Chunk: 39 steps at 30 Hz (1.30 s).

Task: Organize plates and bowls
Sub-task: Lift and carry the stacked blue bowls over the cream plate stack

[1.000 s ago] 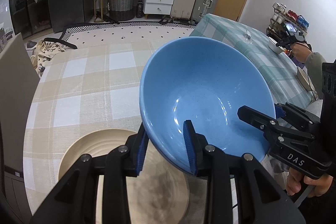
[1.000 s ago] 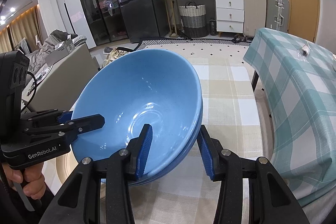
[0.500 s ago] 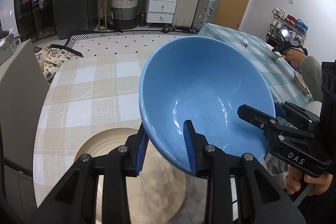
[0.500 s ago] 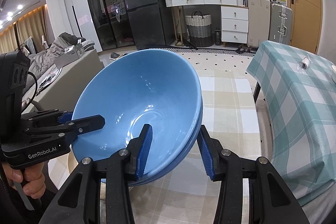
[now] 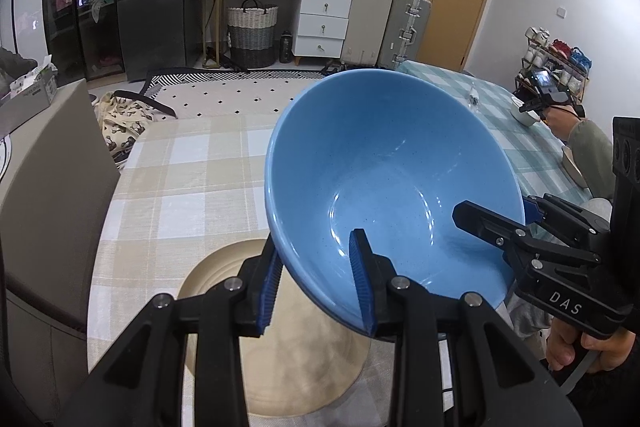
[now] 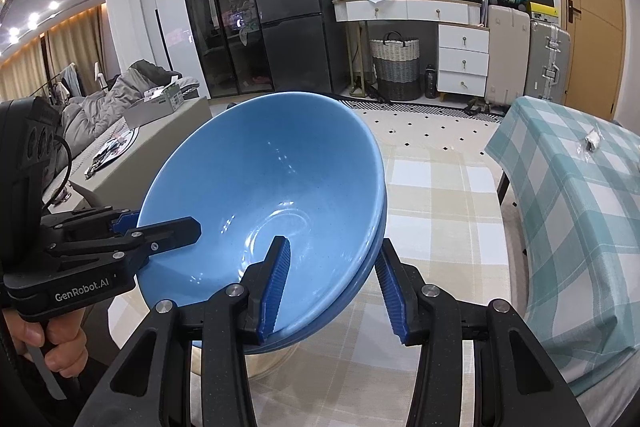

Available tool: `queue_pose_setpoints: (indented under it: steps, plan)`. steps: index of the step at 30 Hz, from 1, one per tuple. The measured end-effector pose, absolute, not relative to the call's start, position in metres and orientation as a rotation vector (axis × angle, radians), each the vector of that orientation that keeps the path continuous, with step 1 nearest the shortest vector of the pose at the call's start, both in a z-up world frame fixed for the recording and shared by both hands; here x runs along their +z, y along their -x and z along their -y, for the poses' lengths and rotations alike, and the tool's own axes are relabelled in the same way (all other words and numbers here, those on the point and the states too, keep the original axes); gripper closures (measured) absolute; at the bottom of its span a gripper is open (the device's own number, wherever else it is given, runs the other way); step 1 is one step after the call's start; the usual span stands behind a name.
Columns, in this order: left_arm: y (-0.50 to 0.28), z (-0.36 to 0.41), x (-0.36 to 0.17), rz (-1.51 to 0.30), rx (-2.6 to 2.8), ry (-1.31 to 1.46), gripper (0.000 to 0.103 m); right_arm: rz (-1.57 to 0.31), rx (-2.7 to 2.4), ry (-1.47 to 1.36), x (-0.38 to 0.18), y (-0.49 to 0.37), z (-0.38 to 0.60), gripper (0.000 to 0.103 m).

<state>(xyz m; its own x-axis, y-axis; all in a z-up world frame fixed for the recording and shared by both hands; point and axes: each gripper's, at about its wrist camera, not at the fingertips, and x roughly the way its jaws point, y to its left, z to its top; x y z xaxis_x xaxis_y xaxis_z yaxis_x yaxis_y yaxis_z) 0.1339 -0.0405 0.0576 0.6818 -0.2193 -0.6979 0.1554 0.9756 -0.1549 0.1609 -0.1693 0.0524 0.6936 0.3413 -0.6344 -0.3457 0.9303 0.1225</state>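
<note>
Two nested blue bowls (image 5: 380,167) (image 6: 260,179) hang tilted in the air, held from both sides. My left gripper (image 5: 316,247) (image 6: 160,223) is shut on the rim nearest its camera, one pad inside and one outside. On the opposite rim my right gripper (image 6: 332,247) (image 5: 496,211) is shut over both bowls; the lower bowl's edge (image 6: 372,259) shows under the upper one. Below them a beige plate (image 5: 288,367) (image 6: 264,363) lies on the table with the beige checked cloth (image 5: 180,187) (image 6: 440,207).
A second table with a teal checked cloth (image 6: 580,207) (image 5: 500,115) stands close on the right. Another person's sleeve (image 5: 588,143) reaches over it with a gripper. A grey seat back (image 5: 48,187) rises at the left edge.
Both grippers have risen together with the blue bowls still held. The beige plate now sits lower beneath them, and more of the room shows above the bowls.
</note>
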Motion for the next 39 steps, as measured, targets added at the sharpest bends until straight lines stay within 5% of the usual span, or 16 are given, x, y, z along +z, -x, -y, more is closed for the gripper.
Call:
queue_pose_setpoints:
  steps: [39]
  plan:
    - [-0.118,-0.036,0.016,-0.866,-0.047,0.127,0.072,-0.799,0.502,0.084,0.008,-0.178,0.069,0.059]
